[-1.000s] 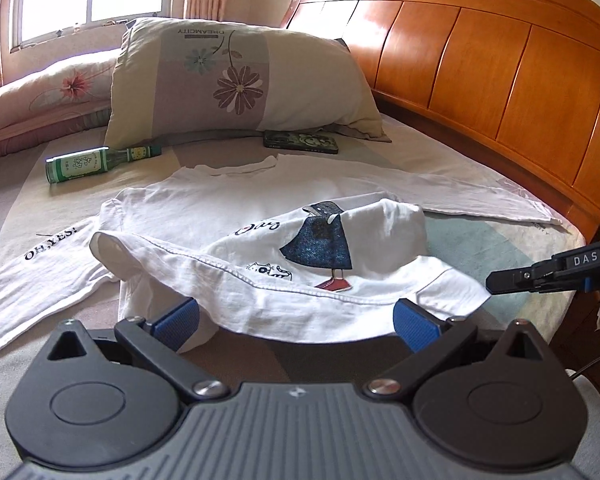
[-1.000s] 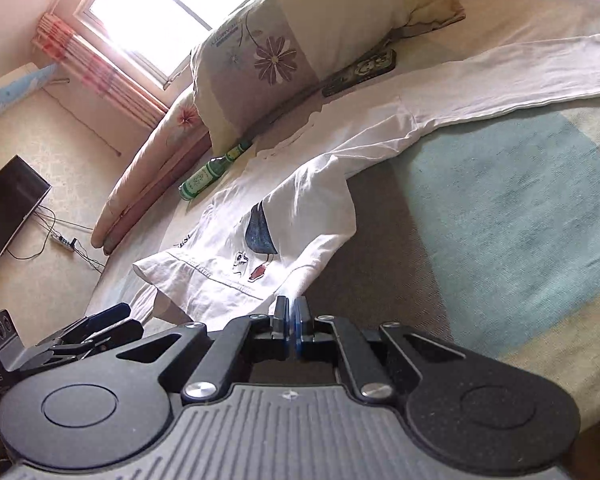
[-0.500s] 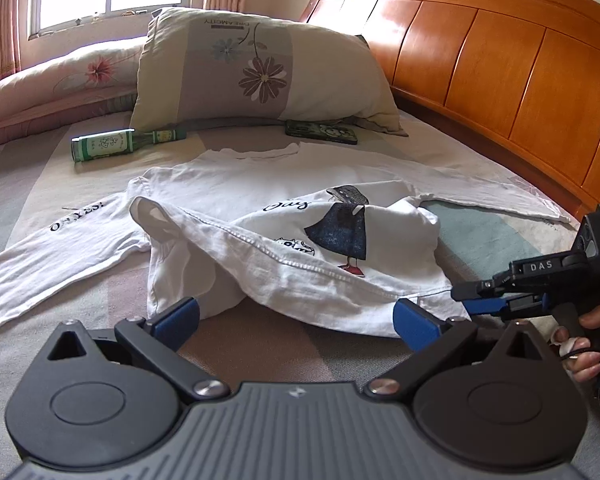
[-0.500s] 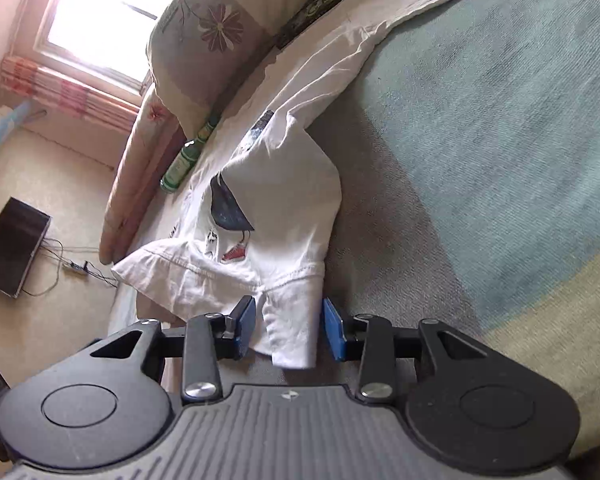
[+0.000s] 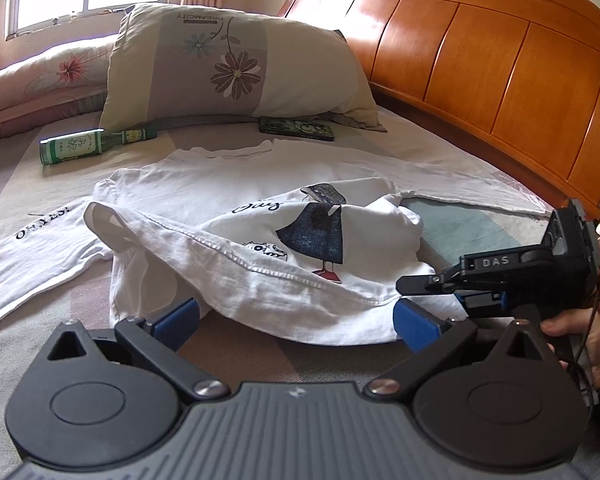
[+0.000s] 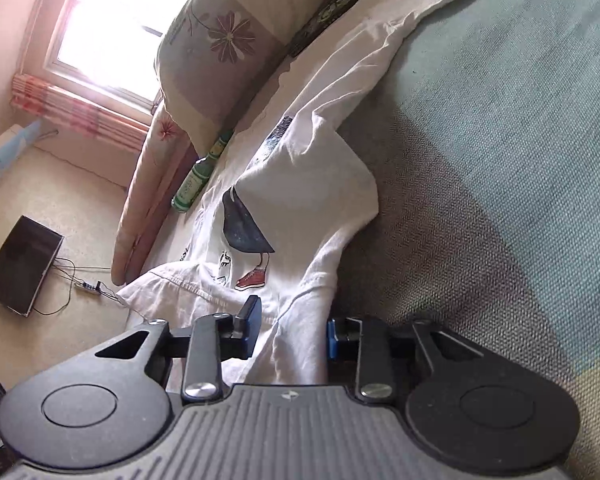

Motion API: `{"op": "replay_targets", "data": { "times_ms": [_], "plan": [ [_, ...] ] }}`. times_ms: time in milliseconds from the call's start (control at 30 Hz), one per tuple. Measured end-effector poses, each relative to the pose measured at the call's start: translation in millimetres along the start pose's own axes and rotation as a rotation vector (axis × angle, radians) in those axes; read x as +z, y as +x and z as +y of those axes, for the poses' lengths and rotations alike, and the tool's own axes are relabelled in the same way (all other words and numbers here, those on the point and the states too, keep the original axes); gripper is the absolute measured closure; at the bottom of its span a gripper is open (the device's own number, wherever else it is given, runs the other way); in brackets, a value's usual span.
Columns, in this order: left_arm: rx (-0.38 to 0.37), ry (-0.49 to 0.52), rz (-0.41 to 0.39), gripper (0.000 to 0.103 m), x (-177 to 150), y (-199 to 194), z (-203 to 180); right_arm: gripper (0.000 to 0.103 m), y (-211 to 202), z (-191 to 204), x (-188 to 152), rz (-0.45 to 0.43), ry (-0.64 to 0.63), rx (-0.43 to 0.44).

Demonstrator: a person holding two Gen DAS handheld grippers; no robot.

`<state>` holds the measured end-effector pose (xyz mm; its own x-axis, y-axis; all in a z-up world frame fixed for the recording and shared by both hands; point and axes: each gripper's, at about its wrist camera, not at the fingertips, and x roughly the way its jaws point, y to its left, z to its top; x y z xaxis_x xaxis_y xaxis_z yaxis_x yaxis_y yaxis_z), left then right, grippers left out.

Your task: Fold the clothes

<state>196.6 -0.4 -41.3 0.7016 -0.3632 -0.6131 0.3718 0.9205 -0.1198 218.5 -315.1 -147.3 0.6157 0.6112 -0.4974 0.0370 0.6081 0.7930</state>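
— Bed [image 5: 472,236] with a wooden headboard [image 5: 480,60], pillows against it, a green bottle [image 5: 88,146] and a dark case [image 5: 296,130] lying near them. Where's the garment?

— Spread on the bed: a white long-sleeved shirt [image 5: 228,188], sleeves out to both sides, its lower part bunched and turned up over the printed front.

— And the claws?

— Both released. The left claw [image 5: 296,316] stands wide apart just short of the hem [image 5: 292,280], which sags between its pads. The right claw [image 6: 288,328], seen from its own camera, has cloth at the shirt's right bottom corner lying between its parted fingers, not pinched.

— Which step, would you say?

— A fold along the bottom edge, I'd judge; whether the hem is about to be gripped or was just let go, I can't tell.

— If gripping is next?

— Both claws would need to clench on the hem's corners and carry it evenly toward the collar.
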Motion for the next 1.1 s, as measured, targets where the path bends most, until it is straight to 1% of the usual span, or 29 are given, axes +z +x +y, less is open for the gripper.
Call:
{"op": "replay_targets", "data": {
  "times_ms": [33,133,200,300,467,700,767,833,900,967,1033,1100],
  "plan": [
    [0.000,0.001,-0.001,0.001,-1,-1,0,0.096,3,2,2,0.002,-0.006,-0.012],
    [0.018,-0.009,0.018,0.001,-4,0,2,0.096,-7,0,-2,-0.006,0.005,-0.014],
    [0.020,-0.014,0.031,0.001,-5,0,3,0.097,-19,3,-1,-0.020,-0.019,-0.033],
    [-0.008,-0.008,0.031,0.001,-6,-4,1,0.097,-38,12,4,-0.036,-0.068,-0.049],
    [-0.006,0.009,0.044,0.001,-8,-7,-3,0.097,-76,23,12,-0.043,-0.148,-0.094],
    [-0.041,0.006,0.073,0.001,-17,-16,-8,0.096,-120,-5,24,-0.025,-0.159,-0.256],
    [-0.046,0.007,0.083,0.001,-22,-18,-8,0.095,-126,-20,28,-0.003,-0.125,-0.314],
    [-0.036,-0.004,0.096,0.001,-26,-19,-6,0.086,-132,-24,28,-0.007,-0.120,-0.359],
    [-0.026,-0.028,0.111,0.001,-29,-18,-2,0.085,-143,-22,23,-0.043,-0.125,-0.371],
    [-0.023,-0.053,0.125,0.001,-31,-18,3,0.078,-149,-12,20,-0.082,-0.139,-0.360],
    [-0.021,-0.075,0.135,0.001,-33,-18,8,0.065,-151,2,16,-0.110,-0.176,-0.349],
    [-0.019,-0.092,0.137,0.001,-34,-18,12,0.061,-145,18,11,-0.104,-0.230,-0.341]
  ]
}}
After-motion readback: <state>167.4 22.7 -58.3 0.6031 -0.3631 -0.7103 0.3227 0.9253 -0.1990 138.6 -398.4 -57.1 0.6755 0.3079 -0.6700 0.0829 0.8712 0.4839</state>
